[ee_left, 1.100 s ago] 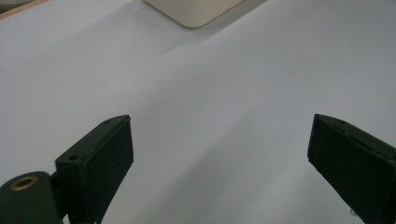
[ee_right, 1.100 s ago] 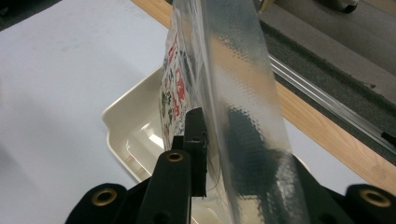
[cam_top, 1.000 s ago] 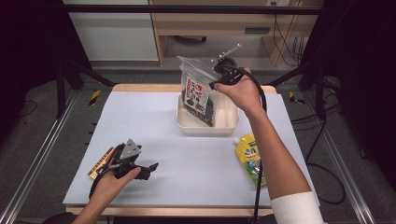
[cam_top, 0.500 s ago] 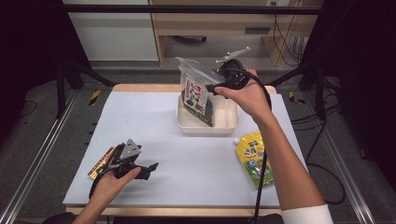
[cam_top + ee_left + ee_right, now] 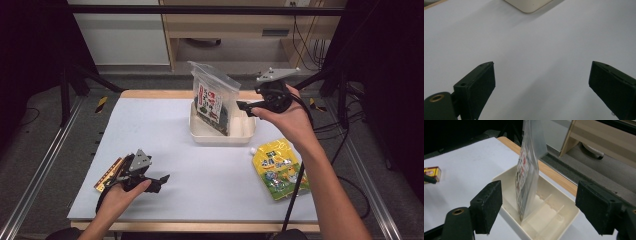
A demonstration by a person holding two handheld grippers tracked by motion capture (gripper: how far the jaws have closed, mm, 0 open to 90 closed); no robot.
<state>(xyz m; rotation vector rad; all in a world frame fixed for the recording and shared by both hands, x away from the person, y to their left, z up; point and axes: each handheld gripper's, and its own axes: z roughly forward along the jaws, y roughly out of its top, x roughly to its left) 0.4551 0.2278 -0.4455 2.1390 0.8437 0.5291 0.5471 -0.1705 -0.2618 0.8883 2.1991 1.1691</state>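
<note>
White table [image 5: 150,125], right hand-held gripper [image 5: 246,106] raised, jaws apart

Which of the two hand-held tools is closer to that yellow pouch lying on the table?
The right tool: it hangs above and behind the yellow pouch, beside the tray. The left tool rests far across the table's near-left part.

Cream tray [image 5: 222,134], clear bag [image 5: 214,97] with red-green-white print, yellow pouch [image 5: 277,167], pale table [image 5: 150,130], black jaws
</note>
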